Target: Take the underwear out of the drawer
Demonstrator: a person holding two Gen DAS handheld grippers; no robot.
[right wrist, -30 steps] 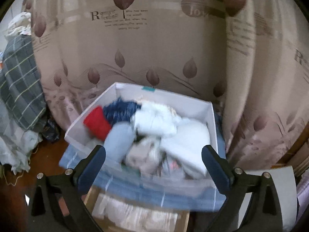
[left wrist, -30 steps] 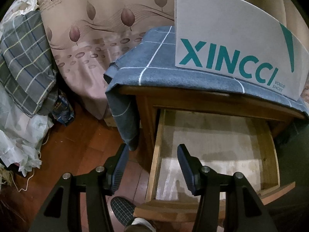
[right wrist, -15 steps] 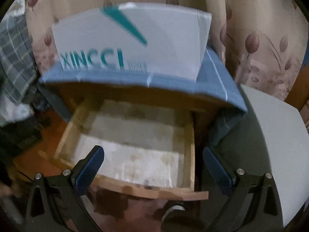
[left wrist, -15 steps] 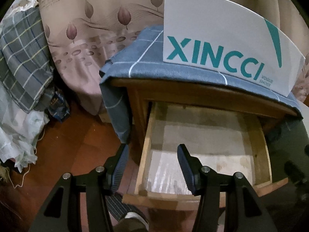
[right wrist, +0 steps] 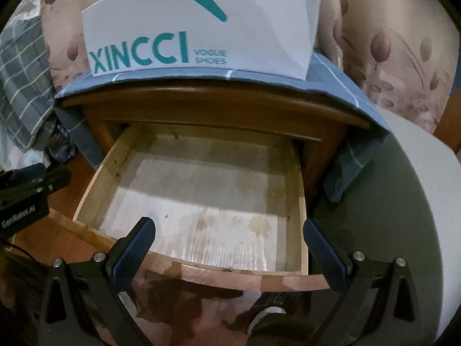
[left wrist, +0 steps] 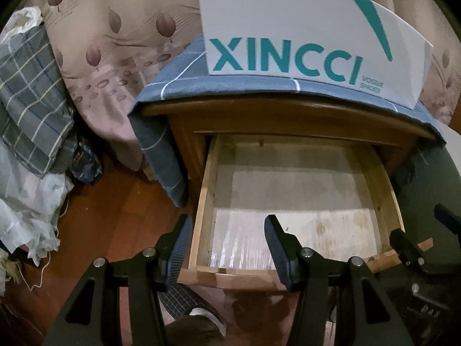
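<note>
The wooden drawer (left wrist: 206, 190) of a nightstand stands pulled out, also in the right wrist view (right wrist: 299, 201). Only a stained white liner (left wrist: 294, 222) shows inside; no underwear is visible in it. A white XINCCI shoe box (left wrist: 302, 37) sits on top of the nightstand on a blue checked cloth (left wrist: 173, 80); the box (right wrist: 201, 26) hides its contents from here. My left gripper (left wrist: 227, 236) is open and empty over the drawer's front left corner. My right gripper (right wrist: 229, 245) is open wide and empty above the drawer's front edge.
A patterned beige curtain (left wrist: 115, 43) hangs behind. A plaid cloth (left wrist: 26, 103) and white bags (left wrist: 28, 201) pile at the left on the wooden floor (left wrist: 115, 216). A white round surface (right wrist: 417, 201) is at the right. My slippered foot (left wrist: 184, 302) is below.
My right gripper has dropped from above the box, where folded clothes showed inside, to in front of the open drawer. My left gripper has shifted slightly left and back.
</note>
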